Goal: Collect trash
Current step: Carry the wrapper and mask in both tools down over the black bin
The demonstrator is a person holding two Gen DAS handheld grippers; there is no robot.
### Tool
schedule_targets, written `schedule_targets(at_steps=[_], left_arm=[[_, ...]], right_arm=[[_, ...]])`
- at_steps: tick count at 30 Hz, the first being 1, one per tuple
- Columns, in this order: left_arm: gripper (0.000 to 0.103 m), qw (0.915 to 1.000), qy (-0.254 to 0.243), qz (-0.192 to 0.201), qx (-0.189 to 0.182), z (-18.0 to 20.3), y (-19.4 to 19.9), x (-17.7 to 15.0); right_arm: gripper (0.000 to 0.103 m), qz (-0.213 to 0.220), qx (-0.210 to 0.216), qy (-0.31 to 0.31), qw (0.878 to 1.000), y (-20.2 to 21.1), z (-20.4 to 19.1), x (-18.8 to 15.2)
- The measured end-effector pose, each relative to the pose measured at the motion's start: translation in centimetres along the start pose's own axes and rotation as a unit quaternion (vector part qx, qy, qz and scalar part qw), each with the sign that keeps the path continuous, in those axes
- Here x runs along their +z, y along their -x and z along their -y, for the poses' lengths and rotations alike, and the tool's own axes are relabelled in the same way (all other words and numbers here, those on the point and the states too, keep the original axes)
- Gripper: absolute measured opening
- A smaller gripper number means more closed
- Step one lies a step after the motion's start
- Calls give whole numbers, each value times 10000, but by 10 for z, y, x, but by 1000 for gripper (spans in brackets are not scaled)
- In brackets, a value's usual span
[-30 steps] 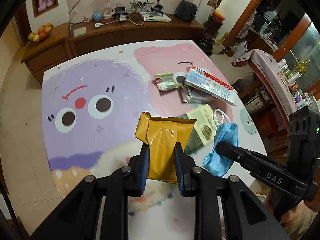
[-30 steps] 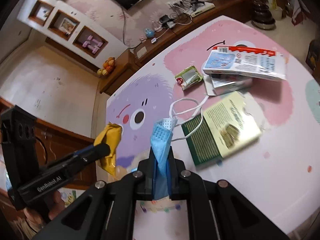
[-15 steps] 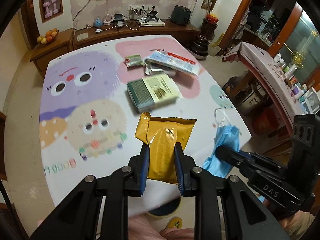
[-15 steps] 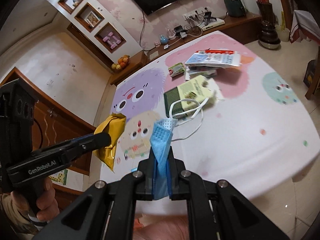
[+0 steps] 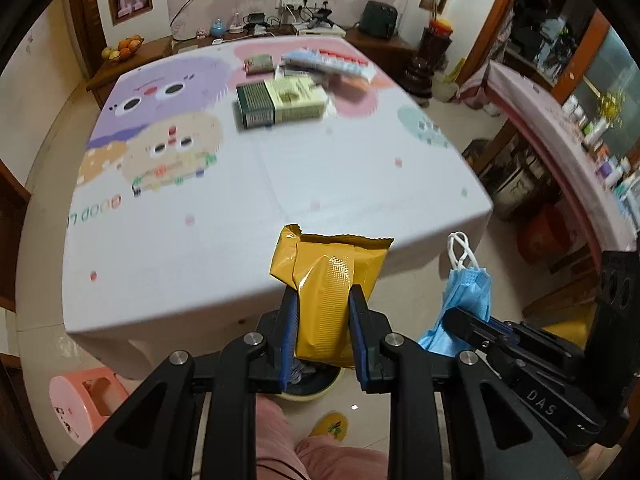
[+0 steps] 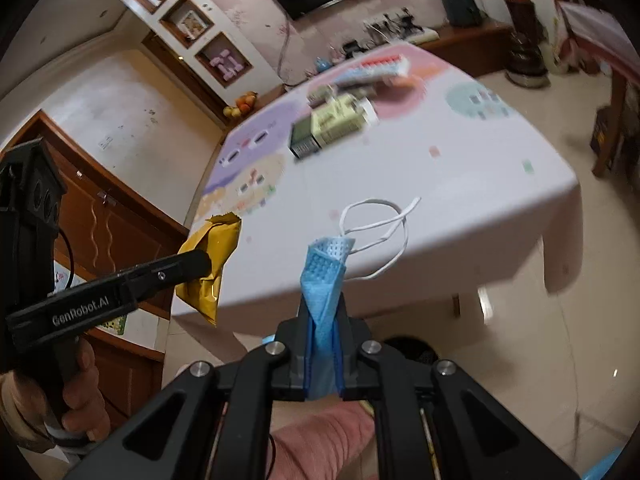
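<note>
Left wrist view: the table carries a white cloth printed with cartoon faces, and partial coloured lettering along its left edge is too blurred to read. At its far end lie a green-and-cream box, a small green packet and a long red-white-blue package; the print on all three is unreadable through motion blur. Below the near table edge, on the floor, a round bin with a pale rim and dark interior shows only in part behind the fingers; something pale lies inside, not identifiable. A pink stool stands at lower left. The left gripper has its fingers clenched on a yellow foil wrapper, held upright off the table, just past the near table edge and above the bin; no writing is visible on the wrapper. The right gripper has its fingers clamped tight on a blue face mask, also clear of the table, its white ear loops hanging free. In the left wrist view the right gripper body reads "DAS"; in the right wrist view the left gripper body reads "GenRobot.AI". The person's left hand grips that handle.
</note>
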State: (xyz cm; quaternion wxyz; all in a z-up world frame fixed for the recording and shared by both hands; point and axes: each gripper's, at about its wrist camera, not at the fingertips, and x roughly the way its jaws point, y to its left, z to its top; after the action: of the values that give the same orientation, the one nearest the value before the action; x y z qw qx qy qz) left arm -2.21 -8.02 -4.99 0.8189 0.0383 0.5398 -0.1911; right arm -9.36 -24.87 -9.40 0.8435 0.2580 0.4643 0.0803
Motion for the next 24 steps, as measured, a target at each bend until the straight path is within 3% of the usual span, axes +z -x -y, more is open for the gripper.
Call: schedule_targets(at_steps=[10, 24], left_arm=[[22, 9976, -344, -585, 96, 4, -104, -81], [24, 9905, -203, -1357, 61, -31, -296, -162]], right_arm=[[8, -485, -389, -381, 9973, -65, 49, -78], [8, -1421, -773, -730, 9841, -244, 130, -172]])
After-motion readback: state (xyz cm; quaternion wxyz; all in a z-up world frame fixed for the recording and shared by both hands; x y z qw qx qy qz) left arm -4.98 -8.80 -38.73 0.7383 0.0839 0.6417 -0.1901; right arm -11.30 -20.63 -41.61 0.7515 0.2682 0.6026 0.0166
